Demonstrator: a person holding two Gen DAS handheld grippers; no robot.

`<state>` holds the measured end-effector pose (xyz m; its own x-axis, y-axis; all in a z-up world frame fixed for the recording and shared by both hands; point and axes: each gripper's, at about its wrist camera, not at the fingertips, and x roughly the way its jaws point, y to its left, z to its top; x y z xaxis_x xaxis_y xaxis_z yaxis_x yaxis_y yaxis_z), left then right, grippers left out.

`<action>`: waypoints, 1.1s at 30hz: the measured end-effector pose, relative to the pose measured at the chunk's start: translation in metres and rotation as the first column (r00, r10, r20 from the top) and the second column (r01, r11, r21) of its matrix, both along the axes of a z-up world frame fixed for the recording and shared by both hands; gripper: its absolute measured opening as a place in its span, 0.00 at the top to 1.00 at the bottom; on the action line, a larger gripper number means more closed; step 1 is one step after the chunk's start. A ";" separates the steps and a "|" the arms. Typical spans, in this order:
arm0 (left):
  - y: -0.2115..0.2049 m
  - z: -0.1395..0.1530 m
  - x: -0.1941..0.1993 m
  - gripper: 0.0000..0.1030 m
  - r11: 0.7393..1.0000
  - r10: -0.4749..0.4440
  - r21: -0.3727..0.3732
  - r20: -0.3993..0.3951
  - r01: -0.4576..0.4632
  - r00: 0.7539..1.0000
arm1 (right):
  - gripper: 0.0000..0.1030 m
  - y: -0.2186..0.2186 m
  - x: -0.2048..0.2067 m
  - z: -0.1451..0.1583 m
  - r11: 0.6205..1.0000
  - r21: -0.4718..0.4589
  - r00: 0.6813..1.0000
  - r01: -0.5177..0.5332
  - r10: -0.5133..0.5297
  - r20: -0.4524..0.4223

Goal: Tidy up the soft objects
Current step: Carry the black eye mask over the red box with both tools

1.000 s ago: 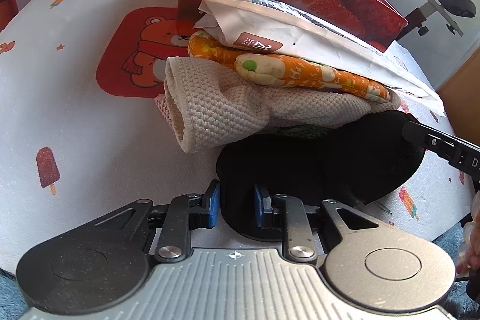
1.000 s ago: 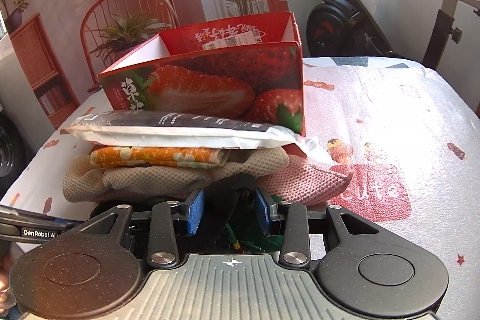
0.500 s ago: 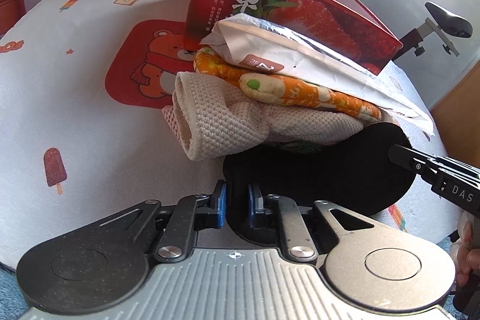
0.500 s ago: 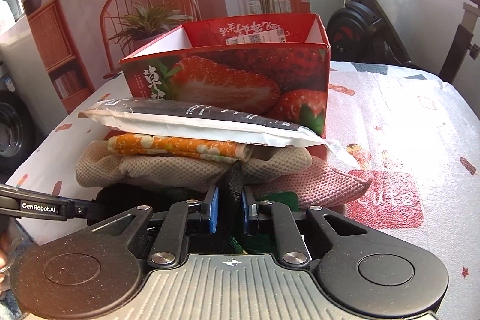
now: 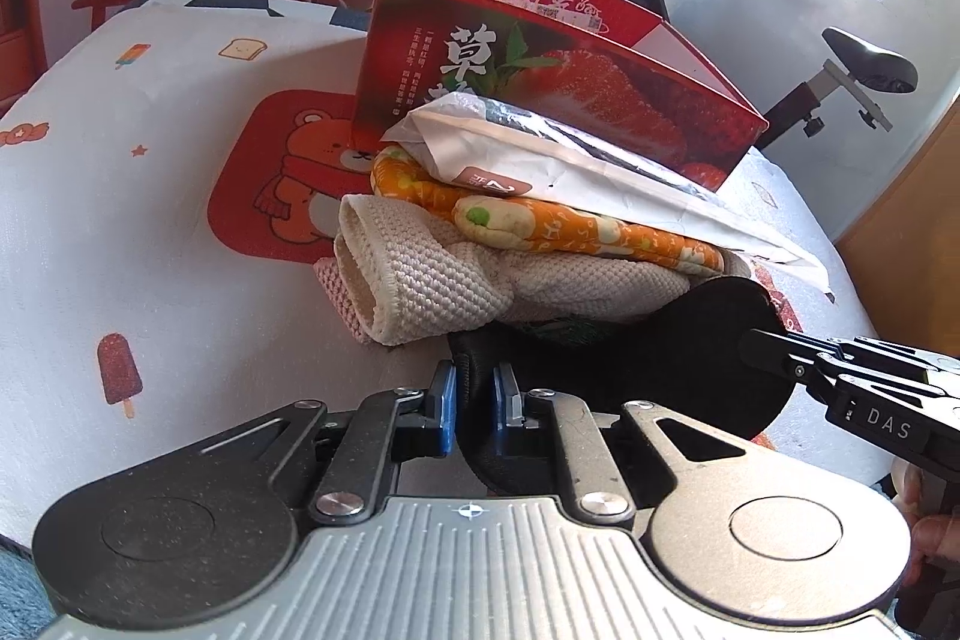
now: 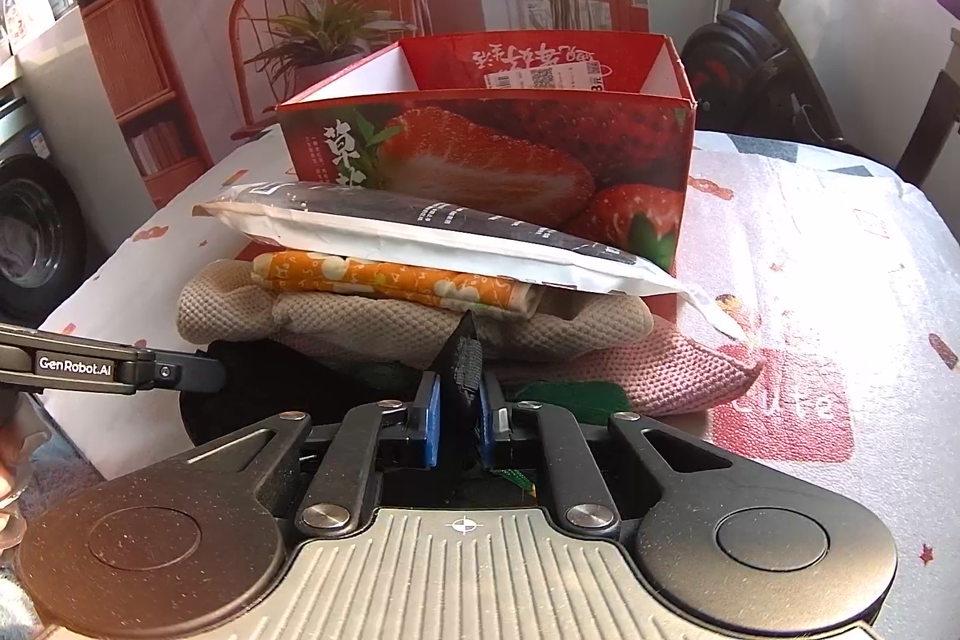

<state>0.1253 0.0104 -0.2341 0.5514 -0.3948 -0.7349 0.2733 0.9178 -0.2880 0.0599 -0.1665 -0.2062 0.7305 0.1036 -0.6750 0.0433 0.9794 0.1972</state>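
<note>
I have the left gripper (image 5: 473,403) and the right gripper (image 6: 459,415) both clamped on the rim of the black fabric piece (image 5: 660,340) under the stack near the tabletop's (image 5: 150,232) front edge, before the strawberry box (image 6: 492,148). It looks limp and light; the plastic mailer (image 6: 420,235) on top may slide, so opposite-edge holds seem right.

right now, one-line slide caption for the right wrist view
Right claw shut on the black fabric under a stack of folded cloths and a white mailer, strawberry box behind.
</note>
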 end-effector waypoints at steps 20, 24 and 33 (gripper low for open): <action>0.001 0.080 -0.020 0.88 0.998 -0.031 -0.044 0.295 0.046 0.955 | 0.89 -0.004 -0.012 0.061 1.000 -0.025 0.983 -0.009 0.013 0.182; -0.002 0.094 -0.015 0.88 0.997 -0.028 -0.054 0.329 0.048 0.944 | 0.89 -0.006 -0.008 0.072 1.000 -0.027 0.978 -0.009 0.015 0.207; -0.016 0.114 0.012 0.88 0.998 -0.028 -0.048 0.371 0.049 0.928 | 0.89 -0.028 0.021 0.098 1.000 -0.013 0.967 0.016 -0.012 0.254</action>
<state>0.1375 -0.0059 -0.1204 0.7637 -0.4553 -0.4577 0.4049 0.8900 -0.2097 0.0806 -0.1949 -0.1082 0.8795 0.0834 -0.4685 0.0076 0.9819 0.1891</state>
